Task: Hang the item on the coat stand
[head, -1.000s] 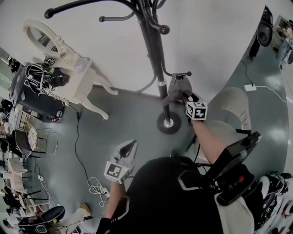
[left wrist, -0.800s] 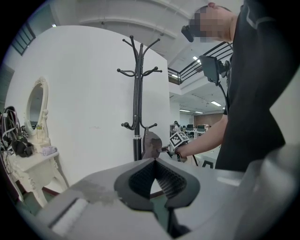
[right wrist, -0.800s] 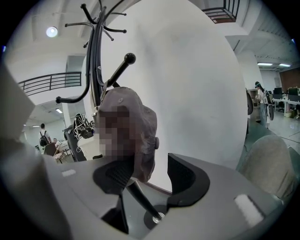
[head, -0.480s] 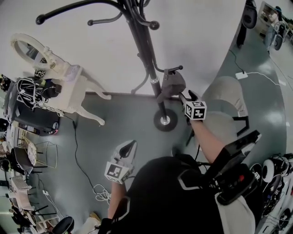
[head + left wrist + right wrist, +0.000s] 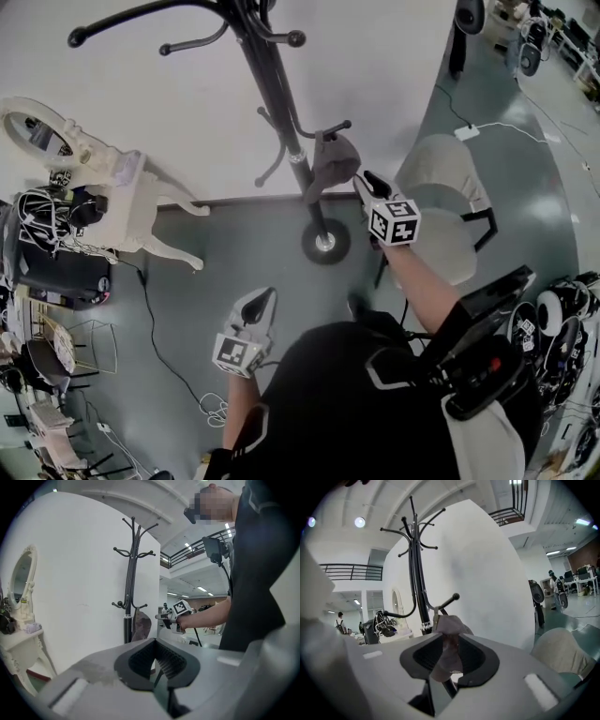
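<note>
A black coat stand (image 5: 278,103) rises in front of a curved white wall. A grey-brown cap (image 5: 334,161) hangs by its strap from one of the stand's lower hooks. My right gripper (image 5: 364,180) hovers just right of the cap, apart from it. In the right gripper view the cap (image 5: 449,625) shows beyond the gap of the right gripper (image 5: 450,639). Its jaws have just been closing, and nothing is pressed between them. My left gripper (image 5: 262,300) is held low and near me, empty, its pads meeting at the tips (image 5: 154,643). From there the cap (image 5: 140,626) is seen on the stand (image 5: 129,588).
A white dressing table (image 5: 122,192) with an oval mirror stands left of the stand. A grey padded chair (image 5: 441,206) is right of the stand's round base (image 5: 325,242). A black rack full of cables (image 5: 52,244) sits at far left, and a cord (image 5: 155,309) trails over the floor.
The right gripper has let go of the cap, drawn back from it and risen, and its jaws have narrowed. The cap now hangs on the lower hook. The left gripper has hardly moved.
</note>
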`<state>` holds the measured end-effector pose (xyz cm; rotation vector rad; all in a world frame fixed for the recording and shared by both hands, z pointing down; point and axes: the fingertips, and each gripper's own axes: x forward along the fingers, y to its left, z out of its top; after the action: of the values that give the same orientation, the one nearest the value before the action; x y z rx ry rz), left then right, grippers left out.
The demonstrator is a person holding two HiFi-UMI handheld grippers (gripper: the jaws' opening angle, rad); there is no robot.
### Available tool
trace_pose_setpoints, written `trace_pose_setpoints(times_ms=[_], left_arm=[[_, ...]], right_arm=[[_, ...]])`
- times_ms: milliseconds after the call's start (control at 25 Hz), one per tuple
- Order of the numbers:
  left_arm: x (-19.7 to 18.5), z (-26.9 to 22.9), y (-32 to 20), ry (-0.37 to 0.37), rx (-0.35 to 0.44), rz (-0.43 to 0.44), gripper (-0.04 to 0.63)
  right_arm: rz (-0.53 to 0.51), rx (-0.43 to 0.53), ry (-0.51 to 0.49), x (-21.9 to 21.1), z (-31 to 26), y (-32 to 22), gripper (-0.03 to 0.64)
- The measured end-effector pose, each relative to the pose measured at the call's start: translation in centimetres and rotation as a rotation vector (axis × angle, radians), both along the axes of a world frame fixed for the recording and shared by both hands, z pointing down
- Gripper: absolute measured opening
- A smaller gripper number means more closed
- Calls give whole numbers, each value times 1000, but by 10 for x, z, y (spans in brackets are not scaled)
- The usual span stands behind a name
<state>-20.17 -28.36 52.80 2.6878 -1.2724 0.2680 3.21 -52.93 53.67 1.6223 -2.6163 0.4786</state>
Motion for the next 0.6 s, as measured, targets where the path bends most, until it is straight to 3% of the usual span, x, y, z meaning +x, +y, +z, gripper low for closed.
trace_pose_setpoints(times_ms=[160,400,600], left_arm=[[0,2,5,26,-24,29,29],[6,6,10,30,28,118,29],[7,5,19,35,17,156,29]], right_arm=[[-9,85,-36,-8,-49,23,74],[-34,149,-47,-20,-103,56,57],[-38,180,-50,-28,-135,81,42]])
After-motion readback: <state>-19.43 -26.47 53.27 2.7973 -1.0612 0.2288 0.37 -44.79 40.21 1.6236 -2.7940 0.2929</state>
